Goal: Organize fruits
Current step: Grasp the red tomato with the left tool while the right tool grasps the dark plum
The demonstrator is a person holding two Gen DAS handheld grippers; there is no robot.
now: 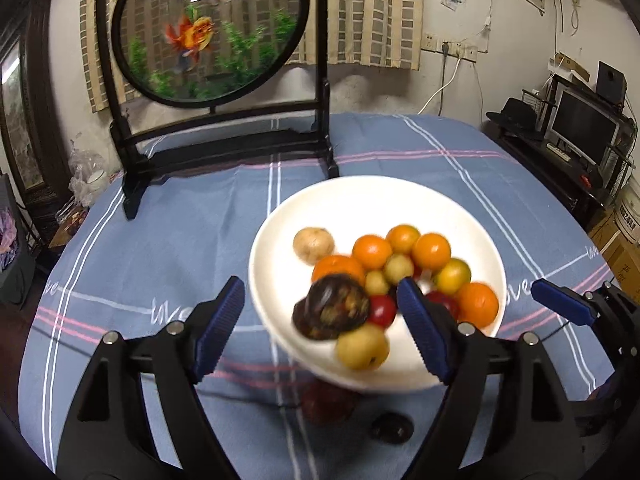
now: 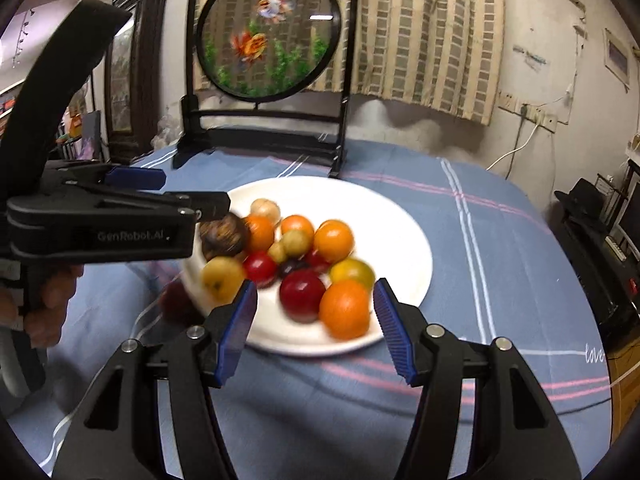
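Two tongs, both parted and empty: left tongs (image 1: 322, 322) wide around a dark brown fruit (image 1: 334, 306) on the white plate (image 1: 360, 200); right tongs (image 2: 316, 326) half-wide before an orange (image 2: 344, 314). Plate sits on the blue-clothed surface (image 1: 160, 248).

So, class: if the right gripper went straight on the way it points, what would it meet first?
Probably the orange at the white plate's near edge, between the right gripper's open fingers; depth is unclear.
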